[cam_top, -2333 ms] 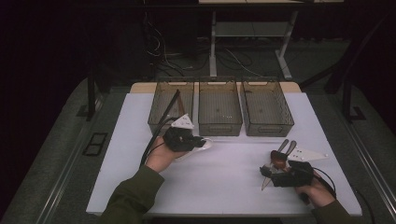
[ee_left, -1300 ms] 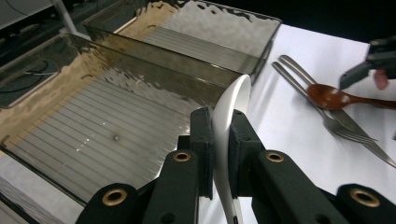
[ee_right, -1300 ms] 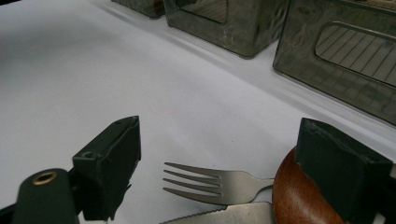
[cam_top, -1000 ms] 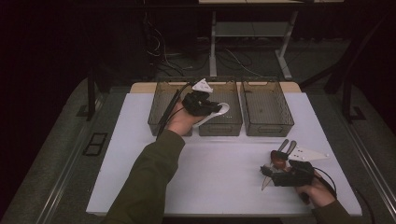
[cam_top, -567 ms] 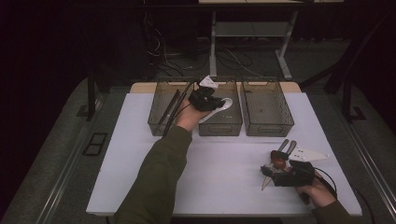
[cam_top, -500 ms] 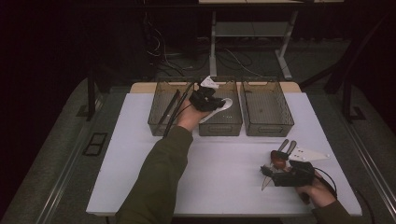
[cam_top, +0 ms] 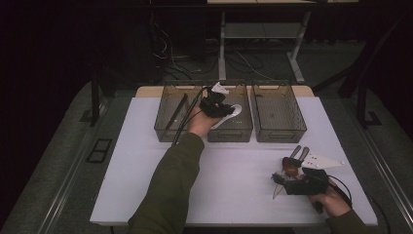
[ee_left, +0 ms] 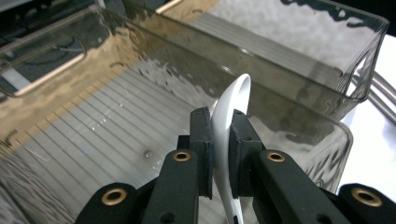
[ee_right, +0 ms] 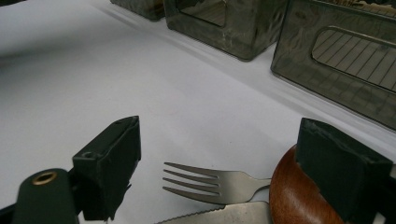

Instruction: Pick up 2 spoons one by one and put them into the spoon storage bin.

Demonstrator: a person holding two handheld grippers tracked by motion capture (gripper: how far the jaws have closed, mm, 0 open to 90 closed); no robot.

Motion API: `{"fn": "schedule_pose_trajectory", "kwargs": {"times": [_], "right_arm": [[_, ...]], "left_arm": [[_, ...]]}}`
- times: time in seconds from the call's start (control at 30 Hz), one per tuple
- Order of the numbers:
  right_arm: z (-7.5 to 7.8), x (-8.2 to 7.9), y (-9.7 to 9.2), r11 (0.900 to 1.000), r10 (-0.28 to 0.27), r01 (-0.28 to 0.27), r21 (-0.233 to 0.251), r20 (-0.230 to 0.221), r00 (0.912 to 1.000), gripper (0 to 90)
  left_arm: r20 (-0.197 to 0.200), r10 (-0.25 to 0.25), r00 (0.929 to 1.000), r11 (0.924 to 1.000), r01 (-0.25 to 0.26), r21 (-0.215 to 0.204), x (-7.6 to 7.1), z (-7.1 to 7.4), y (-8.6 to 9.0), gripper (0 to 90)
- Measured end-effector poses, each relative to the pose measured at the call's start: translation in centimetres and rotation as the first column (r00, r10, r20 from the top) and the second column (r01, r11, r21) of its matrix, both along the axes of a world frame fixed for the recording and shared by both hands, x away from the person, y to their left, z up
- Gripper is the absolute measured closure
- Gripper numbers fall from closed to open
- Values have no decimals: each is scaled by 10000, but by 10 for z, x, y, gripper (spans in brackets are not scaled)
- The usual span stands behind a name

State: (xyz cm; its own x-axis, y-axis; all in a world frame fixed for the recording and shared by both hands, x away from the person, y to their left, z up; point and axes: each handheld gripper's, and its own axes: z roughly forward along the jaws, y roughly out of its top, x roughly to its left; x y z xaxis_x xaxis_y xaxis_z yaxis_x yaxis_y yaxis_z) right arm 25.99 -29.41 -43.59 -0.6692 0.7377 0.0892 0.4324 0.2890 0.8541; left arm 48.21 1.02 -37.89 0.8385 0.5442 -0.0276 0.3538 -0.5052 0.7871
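Observation:
My left gripper is shut on a white spoon and hangs over the middle of three smoky clear bins at the back of the table. In the left gripper view the black pads pinch the white spoon on edge, bowl forward, just above the ribbed bin floor. Near the front right, my right gripper rests open. Between its wide jaws lie a steel fork, a knife blade and a wooden spoon bowl.
The left bin holds a dark slim stick-like piece. To the right stands the right bin. The white tabletop spreads wide between the bins and the front edge. Beyond the table are desk legs and cables on a dark floor.
The left hand carried the white spoon from the table up to the bins, then drifted right and sank lower over the middle bin. The right hand and cutlery have not moved.

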Motion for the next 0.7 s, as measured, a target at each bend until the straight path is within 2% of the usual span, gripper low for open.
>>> {"fn": "schedule_pose_trajectory", "kwargs": {"times": [0.03, 0.13, 0.17, 0.23, 0.3, 0.4, 0.43, 0.47, 0.6, 0.63, 0.7], "right_arm": [[0, 0, 0, 10000, -2, 2, 4, 0, 10000, 143], [0, 0, 0, 10000, -6, 6, 17, -26, 10000, 143], [0, 0, 0, 10000, -10, 10, 19, -27, 10000, 143], [0, 0, 0, 10000, -14, 14, 10, -26, 10000, 143], [0, 0, 0, 10000, -3, 3, -2, -6, 10000, 143], [0, 0, 1, 10000, -4, 4, -6, -7, 10000, 143], [0, 0, 1, 10000, -4, 4, -3, -9, 10000, 143], [0, 0, 1, 10000, 6, -6, -11, -5, 10000, 143], [0, 0, 1, 10000, -11, 11, -36, -29, 10000, 143], [0, 0, 1, 10000, -9, 9, -39, -15, 10000, 143], [-1, 0, 1, 10000, -2, 2, -23, -4, 10000, 143]], "left_arm": [[-29, 114, 9999, 9998, -114, -152, -1, -2, -2, 804], [-81, 54, 10000, 9998, -53, 201, -1, -2, -2, 754], [-57, 13, 10000, 9998, -12, 186, -1, -2, -2, 746], [-22, 103, 9999, 9996, -104, -274, -2, -2, -2, 730], [29, -20, 10000, 9997, 21, -234, -2, 1, -1, 713], [-135, 206, 9997, 9969, -216, -762, -6, 3, -4, 685], [-116, -3, 9999, 9986, -3, -530, -7, 6, -1, 669], [-87, -84, 9999, 9986, 80, -517, -7, 7, -1, 653], [-190, -100, 9998, 9951, 81, -981, -13, 11, 0, 590], [-28, -236, 9997, 9953, 232, -942, -14, 12, 2, 577], [-42, -306, 9995, 9941, 300, -1045, -19, 15, 4, 550]]}}
